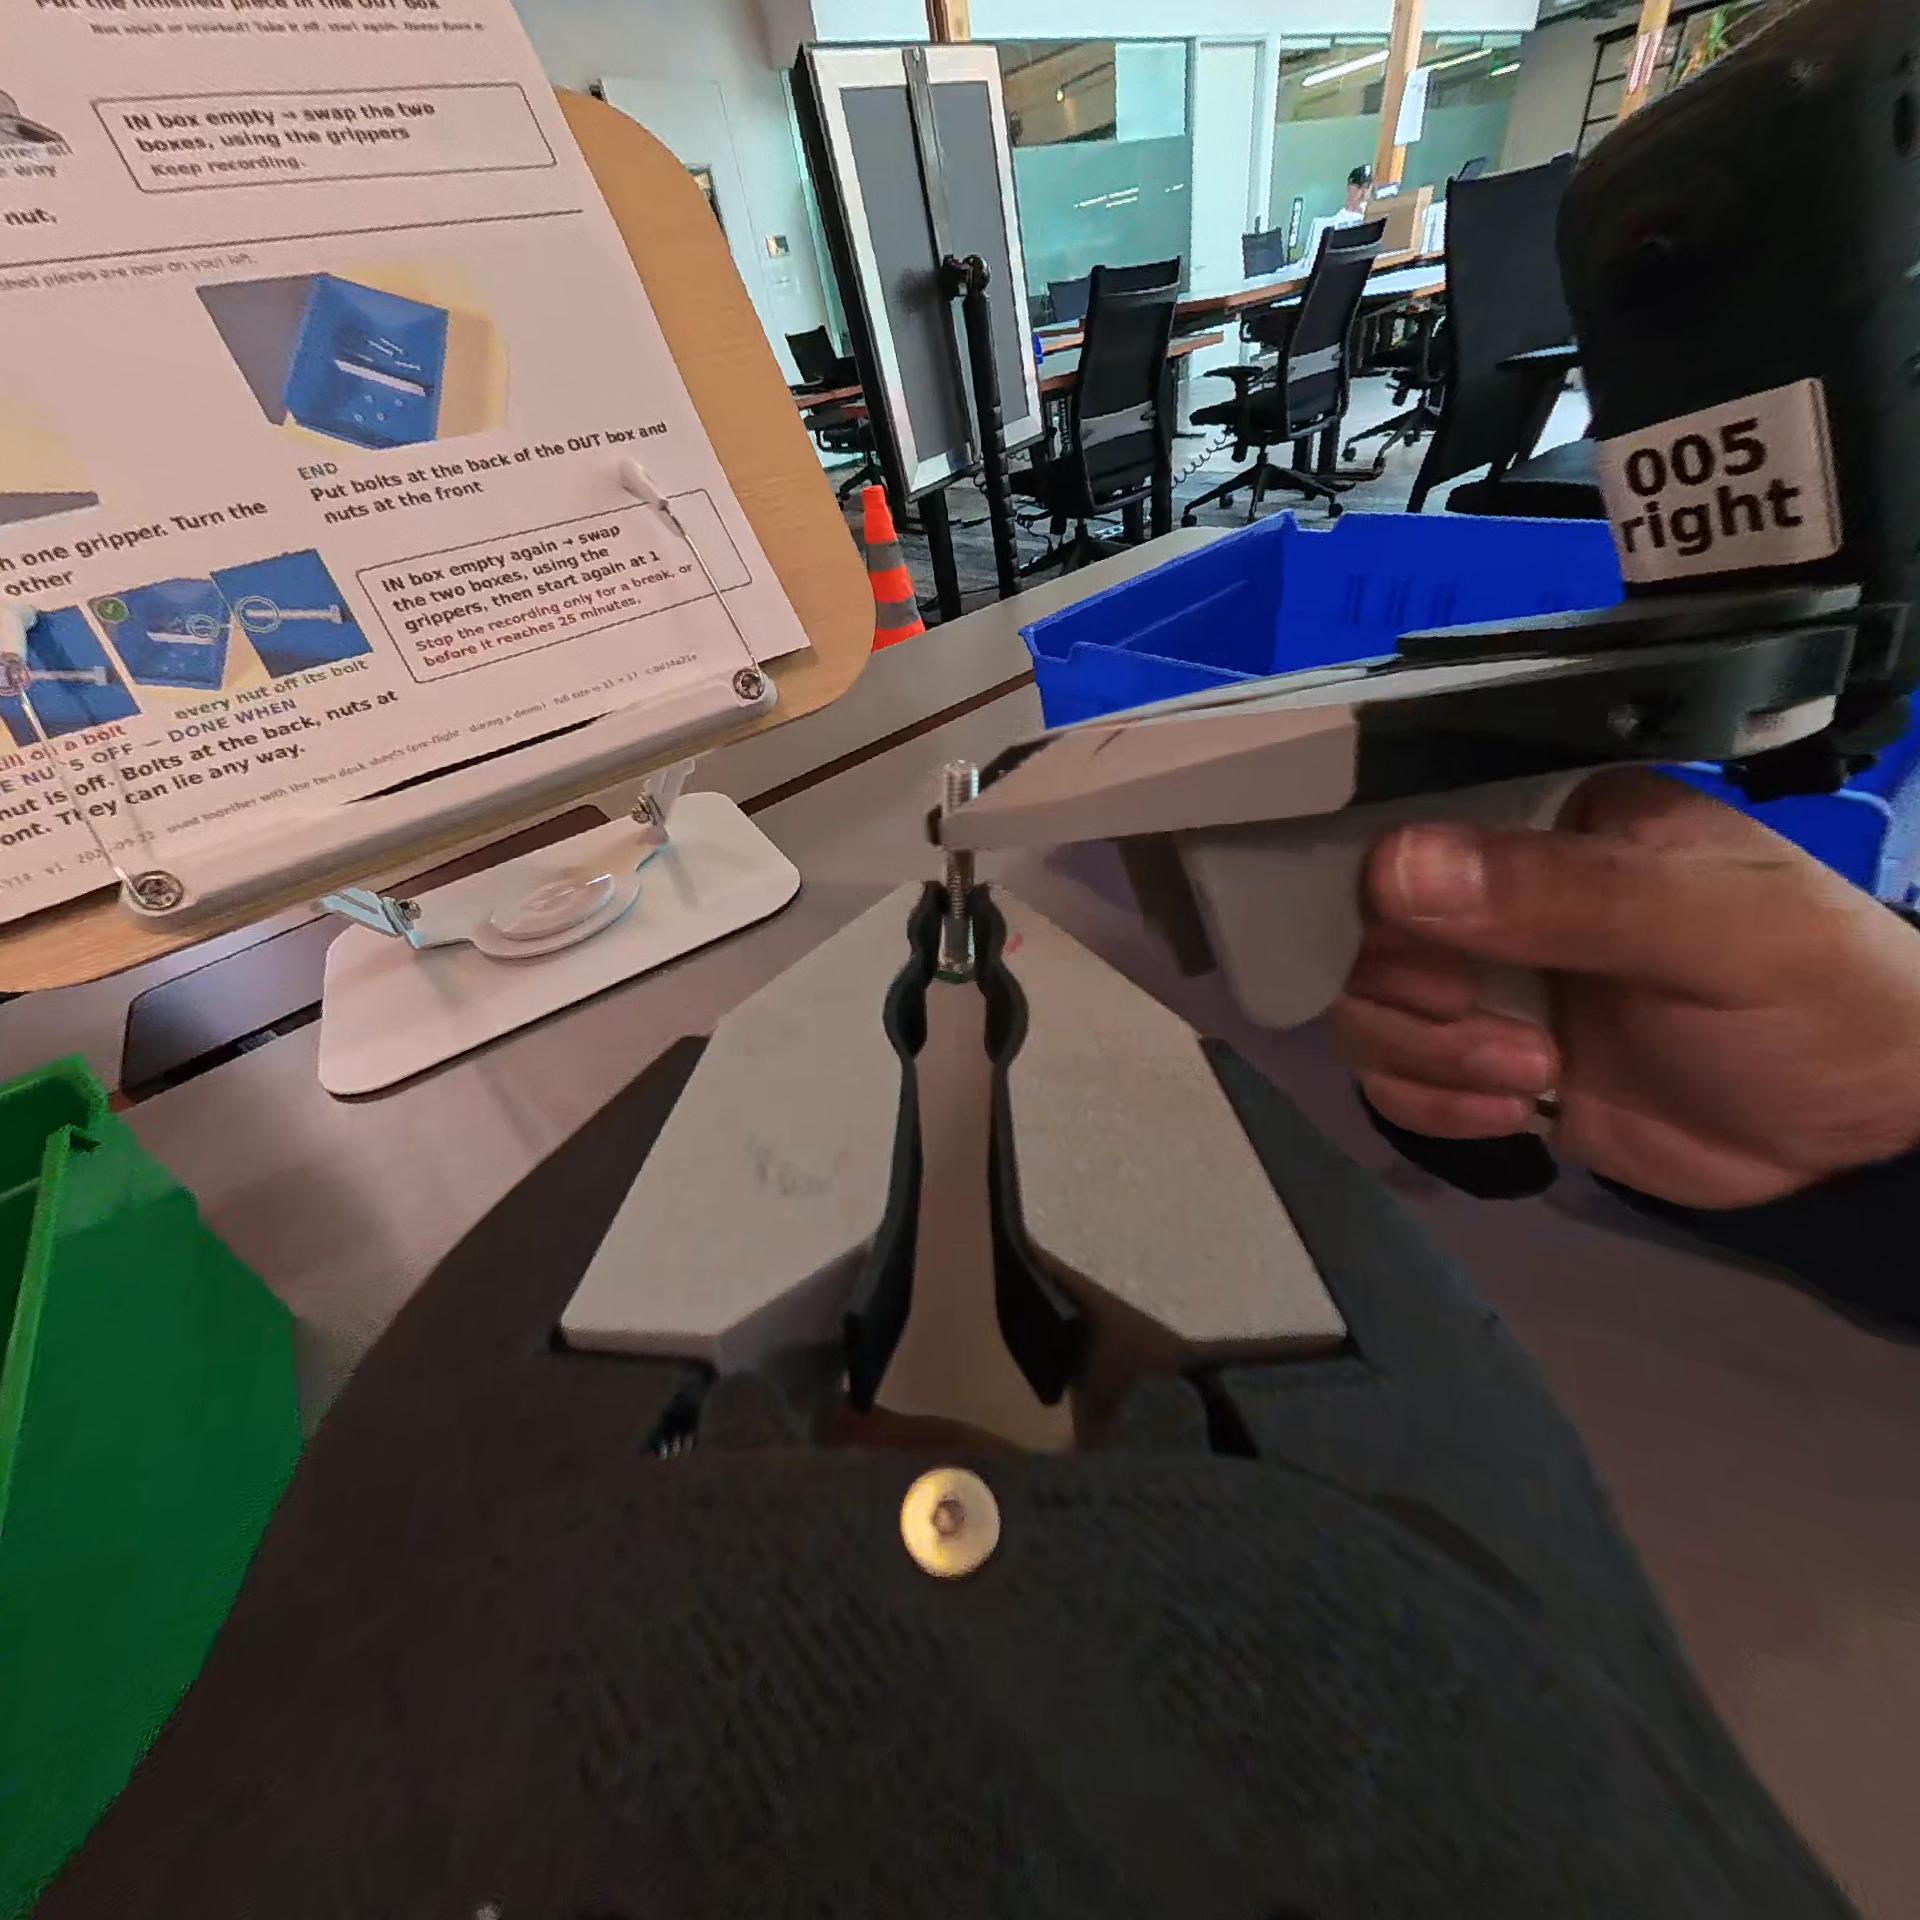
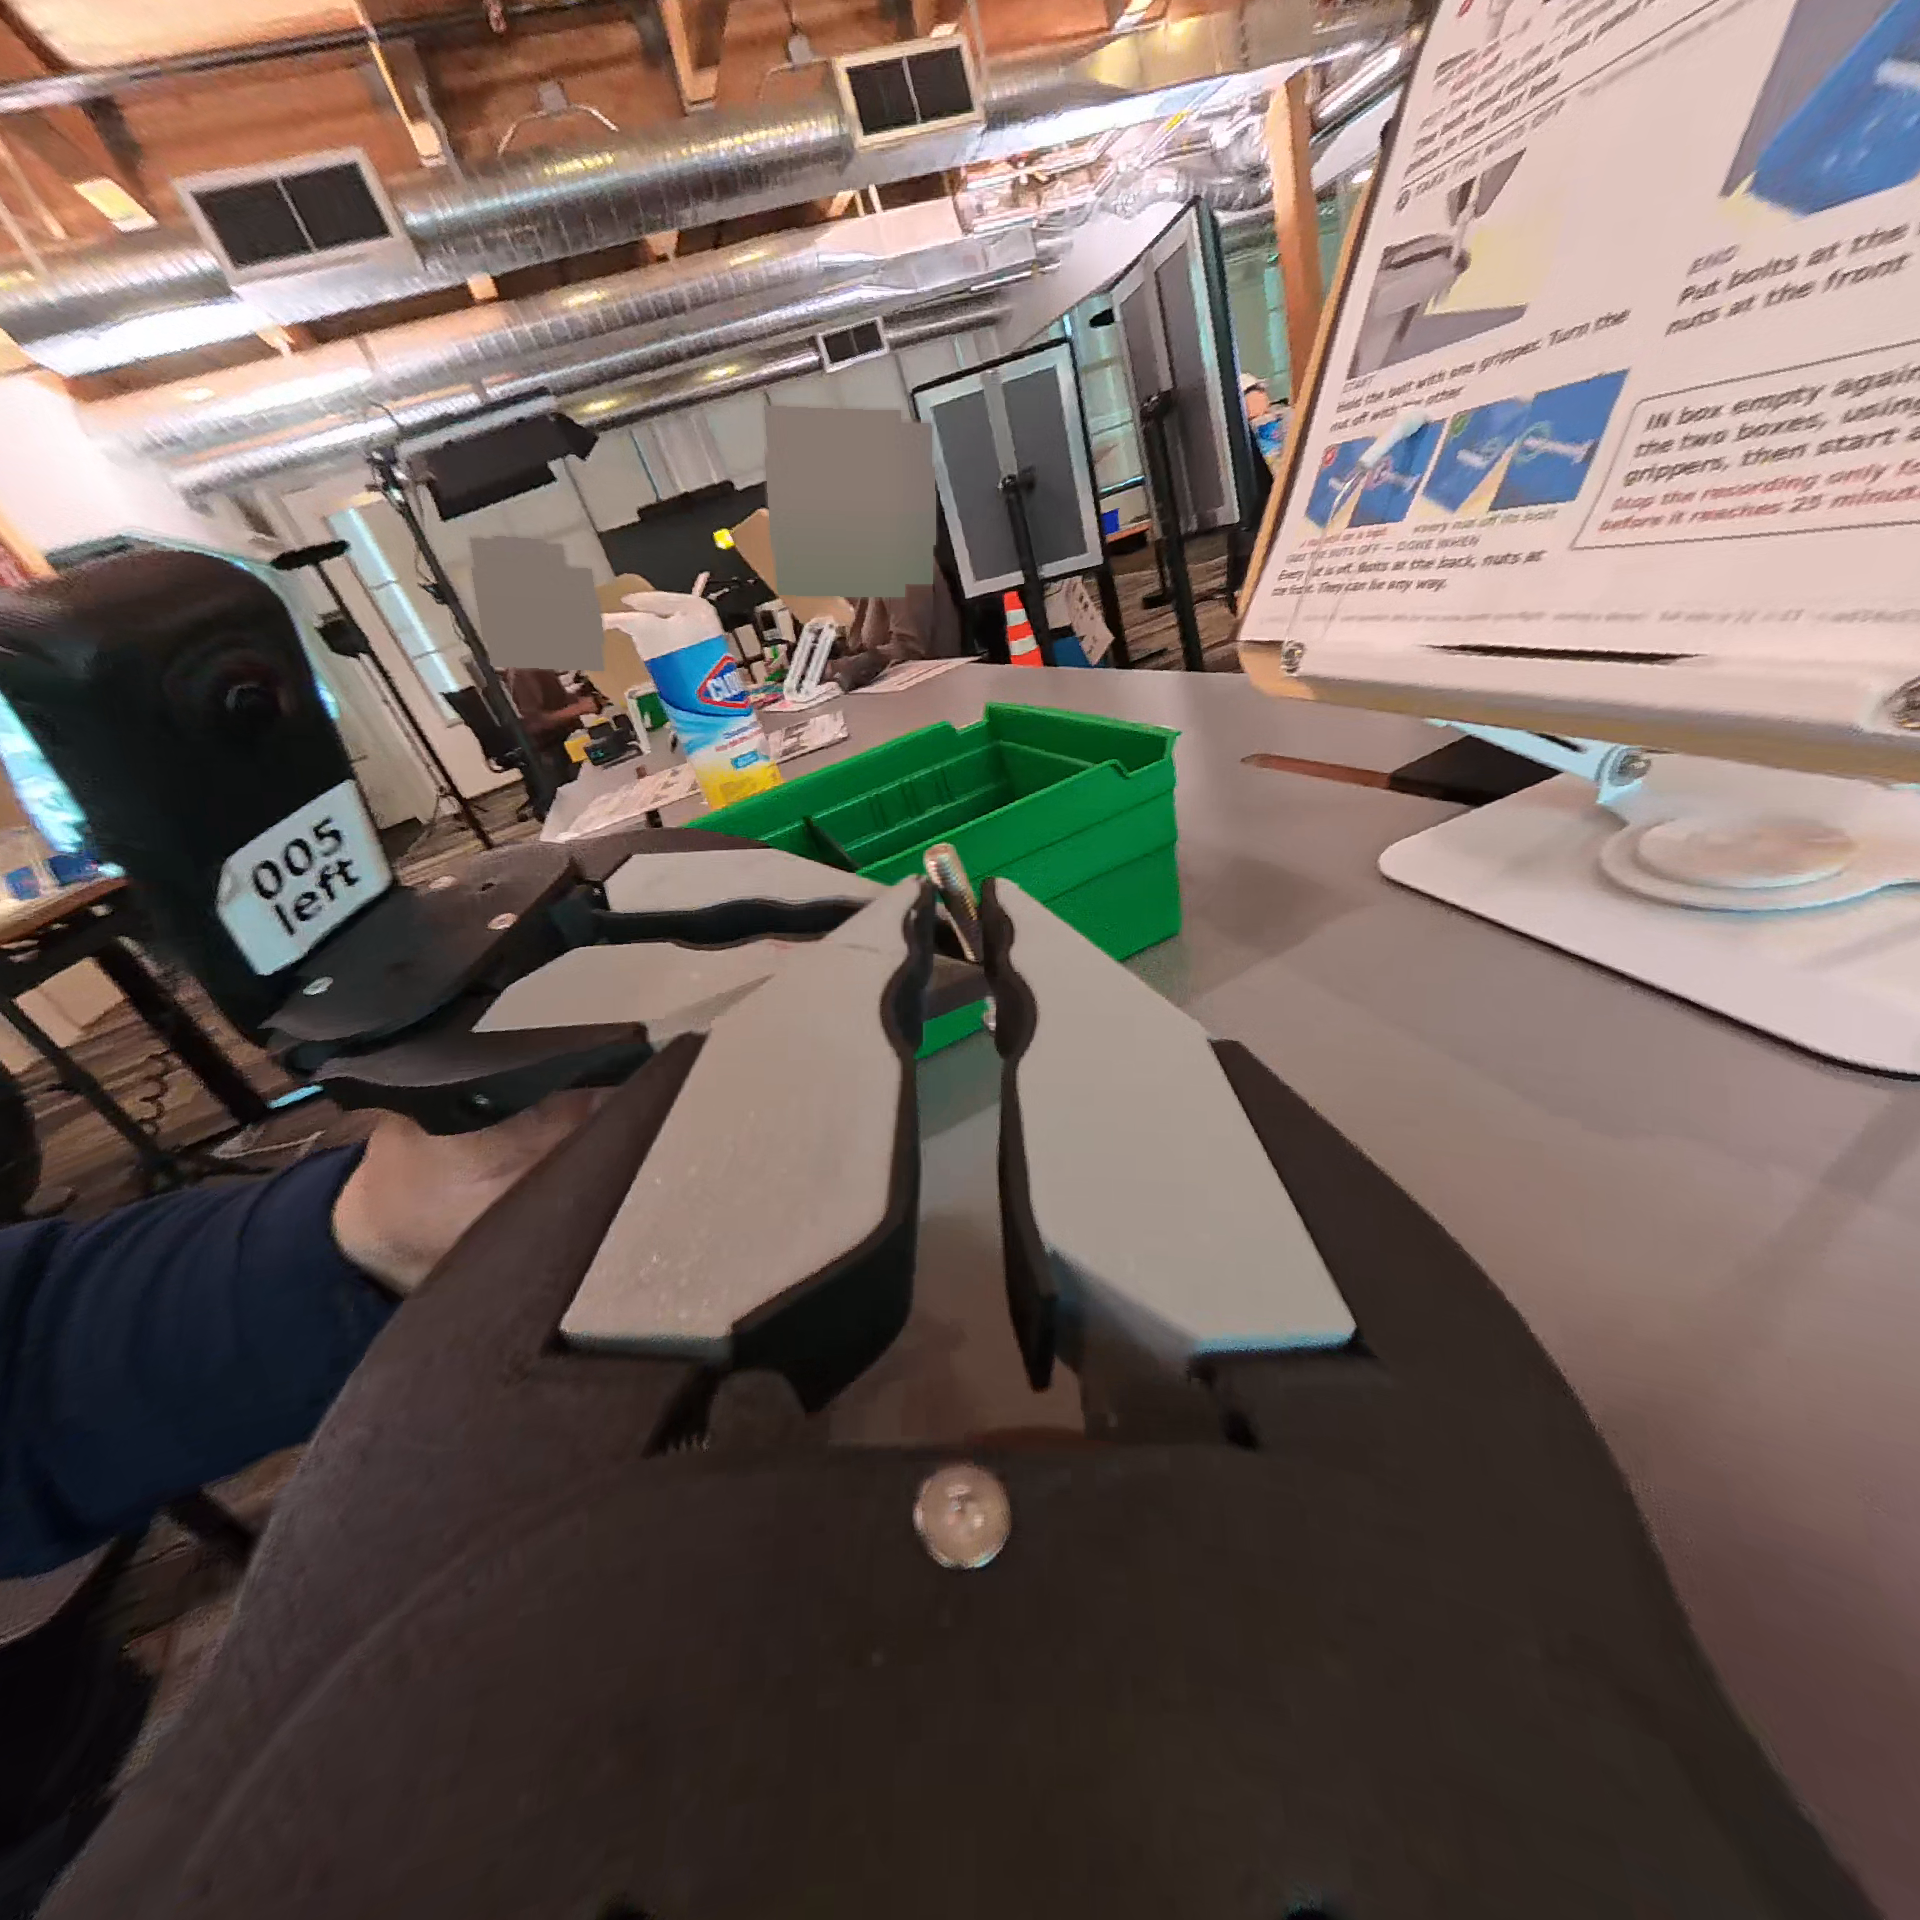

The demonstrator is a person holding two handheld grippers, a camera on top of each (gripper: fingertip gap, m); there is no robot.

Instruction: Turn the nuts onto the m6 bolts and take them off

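left gripper (image 1: 951, 925) jaws clamp bolt (image 1: 957, 831); right gripper (image 2: 951, 914) jaws pinch same bolt.

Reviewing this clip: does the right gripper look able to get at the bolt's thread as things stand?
Probably yes. The left gripper clamps the bolt low down, leaving its upper thread free, and the right gripper is already closed around that part. Whether a nut sits there is hidden.

Counts: 1 threaded silver steel bolt (image 1: 958, 914), 2 grey-fingered black grippers (left (image 1: 954, 935), right (image 2: 954, 935)), 1 blue plastic bin (image 1: 1299, 613) far right, 1 green plastic bin (image 2: 1039, 810) near left, 1 white instruction-sheet stand (image 1: 540, 935), 1 orange traffic cone (image 1: 889, 571) far.
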